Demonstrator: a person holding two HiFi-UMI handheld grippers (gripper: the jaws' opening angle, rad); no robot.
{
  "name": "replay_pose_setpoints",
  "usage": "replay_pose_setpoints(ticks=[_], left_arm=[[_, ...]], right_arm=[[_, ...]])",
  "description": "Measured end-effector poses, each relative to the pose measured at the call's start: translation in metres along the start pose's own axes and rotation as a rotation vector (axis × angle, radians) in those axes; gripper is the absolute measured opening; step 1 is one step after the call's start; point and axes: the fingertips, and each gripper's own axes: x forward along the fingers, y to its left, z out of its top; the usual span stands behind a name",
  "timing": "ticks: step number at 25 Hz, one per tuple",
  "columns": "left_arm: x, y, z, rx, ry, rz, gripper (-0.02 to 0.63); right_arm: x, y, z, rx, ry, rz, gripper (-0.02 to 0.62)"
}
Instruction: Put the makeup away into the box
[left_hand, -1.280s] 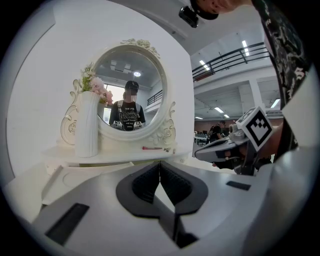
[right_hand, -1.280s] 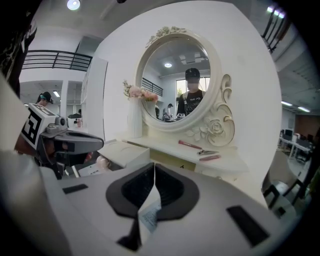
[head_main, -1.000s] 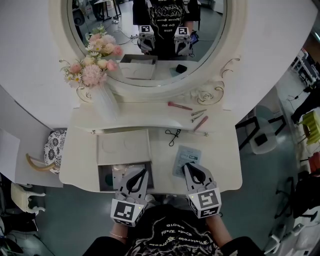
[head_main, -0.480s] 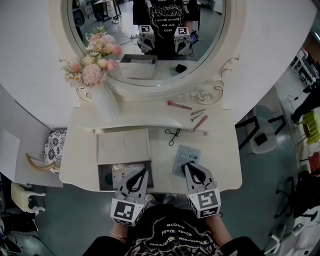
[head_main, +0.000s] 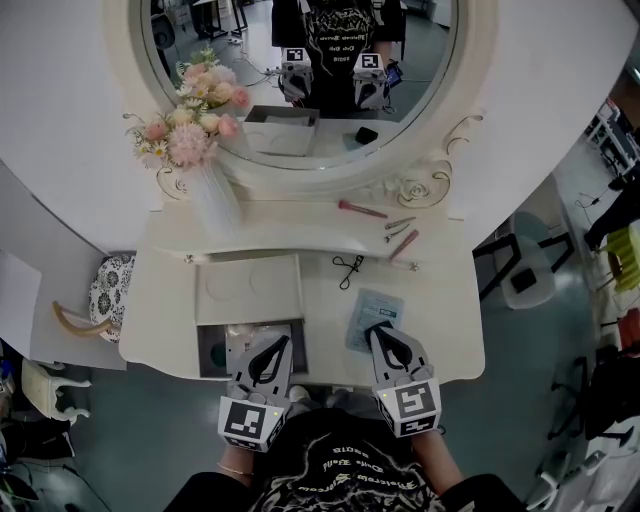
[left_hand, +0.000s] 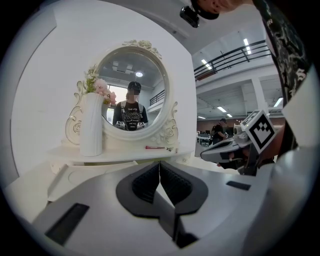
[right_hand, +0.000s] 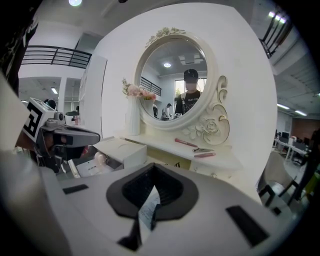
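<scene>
The right gripper has its jaws clamped on the near edge of a pale sachet, which lies flat on the dressing table right of the open box. The left gripper has its jaws pressed together, empty, and hovers over the box. Both point forward, tipped slightly down.

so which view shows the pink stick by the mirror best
Head view: the pink stick lies full length on the shelf. The right gripper view shows it smaller, slanted; the left gripper view only as a thin distant line.
</scene>
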Motion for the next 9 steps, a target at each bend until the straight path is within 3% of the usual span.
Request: replay_pose_setpoints(ticks=[9], left_arm=[[-0.0007, -0.0031, -0.0012, 0.001, -0.003, -0.002, 0.017]], right_arm=[[-0.0015, 0.0012, -0.0007, -0.007, -0.003, 0.015, 0.008]])
